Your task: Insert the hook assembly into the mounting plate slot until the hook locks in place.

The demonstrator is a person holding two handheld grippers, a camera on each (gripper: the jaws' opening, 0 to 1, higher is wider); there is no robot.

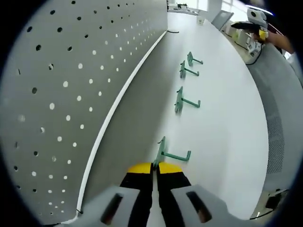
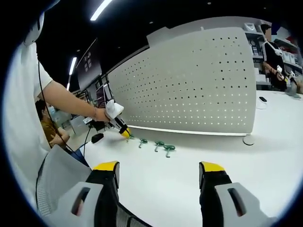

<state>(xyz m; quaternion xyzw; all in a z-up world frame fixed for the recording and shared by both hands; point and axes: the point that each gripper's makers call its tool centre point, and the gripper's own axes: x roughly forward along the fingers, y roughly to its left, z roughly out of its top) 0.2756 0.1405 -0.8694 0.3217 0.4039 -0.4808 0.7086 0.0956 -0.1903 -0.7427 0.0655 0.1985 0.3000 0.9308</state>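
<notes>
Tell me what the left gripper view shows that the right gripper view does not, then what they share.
Left gripper view alone: its own claw, shut, at the nearest green hook, seen close up.

Right gripper view alone: its own claw, open and empty; a person's arm holding the left claw at the hooks; ceiling lights.

Both: the pegboard, the white table and the row of four green hooks.

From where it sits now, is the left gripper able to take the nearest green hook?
Probably yes. The left gripper is shut, its tips right at the nearest green hook lying on the white table, with nothing between them. It would need to open first.
</notes>
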